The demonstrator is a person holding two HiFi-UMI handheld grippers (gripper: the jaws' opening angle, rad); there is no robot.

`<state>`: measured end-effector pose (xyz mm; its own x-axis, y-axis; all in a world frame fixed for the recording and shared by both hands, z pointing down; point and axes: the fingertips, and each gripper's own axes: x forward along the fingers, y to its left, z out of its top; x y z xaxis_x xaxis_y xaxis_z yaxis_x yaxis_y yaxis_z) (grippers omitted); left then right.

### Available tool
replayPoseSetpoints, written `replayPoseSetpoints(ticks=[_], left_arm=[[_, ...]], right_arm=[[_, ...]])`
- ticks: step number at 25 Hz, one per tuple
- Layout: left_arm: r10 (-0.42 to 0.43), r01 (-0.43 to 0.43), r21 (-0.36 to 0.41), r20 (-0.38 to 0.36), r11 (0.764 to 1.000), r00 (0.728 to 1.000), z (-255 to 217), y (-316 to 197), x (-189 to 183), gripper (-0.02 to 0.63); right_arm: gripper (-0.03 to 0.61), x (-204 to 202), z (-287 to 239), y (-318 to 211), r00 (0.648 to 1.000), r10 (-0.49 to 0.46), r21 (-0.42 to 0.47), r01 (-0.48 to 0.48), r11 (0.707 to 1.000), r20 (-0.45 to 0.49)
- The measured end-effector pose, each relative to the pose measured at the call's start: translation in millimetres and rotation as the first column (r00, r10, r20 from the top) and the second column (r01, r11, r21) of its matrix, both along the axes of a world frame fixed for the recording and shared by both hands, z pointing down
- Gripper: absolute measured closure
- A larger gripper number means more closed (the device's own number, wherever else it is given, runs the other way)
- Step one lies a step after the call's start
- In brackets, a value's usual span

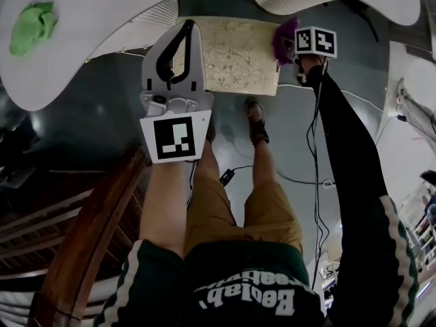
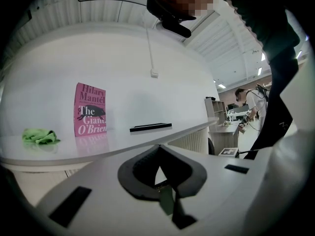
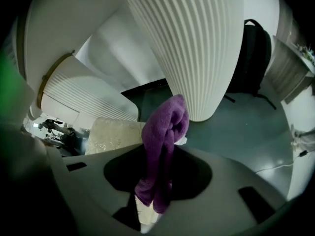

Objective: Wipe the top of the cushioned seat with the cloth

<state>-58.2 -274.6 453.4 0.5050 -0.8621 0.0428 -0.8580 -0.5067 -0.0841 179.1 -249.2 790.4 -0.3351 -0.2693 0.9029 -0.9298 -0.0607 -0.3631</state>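
Purple terry cloth [image 3: 167, 119], soft, light and limp, hangs bunched in the clenched right claw [image 3: 162, 151] by the cream patterned cushioned seat's [image 1: 235, 53] right edge. The left claw [image 1: 189, 27] is closed on nothing.

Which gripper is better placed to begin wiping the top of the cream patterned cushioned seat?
Right. The right gripper is shut on the purple fluffy cloth beside the right edge of the cushioned seat. The left gripper is shut, empty, and faces a white counter.

Purple cloth [image 3: 165, 132]; cream leaf-patterned seat [image 1: 235, 53]; green rag [image 1: 33, 26]; pink book [image 2: 90, 109].
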Motion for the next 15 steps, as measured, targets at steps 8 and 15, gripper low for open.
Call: replayPoseSetpoints(ticks=[8, 15], left_arm=[[-0.024, 0.024, -0.006, 0.004, 1.000, 1.000, 3, 2, -36, 0.600], [-0.053, 0.054, -0.024, 0.041, 0.998, 0.998, 9, 4, -95, 0.599]], right_arm=[[0.442, -110, -69, 2, 0.974, -0.089, 0.149, 0.058, 0.987, 0.210], [0.440, -269, -65, 17, 0.915, -0.196, 0.105, 0.169, 0.980, 0.353]])
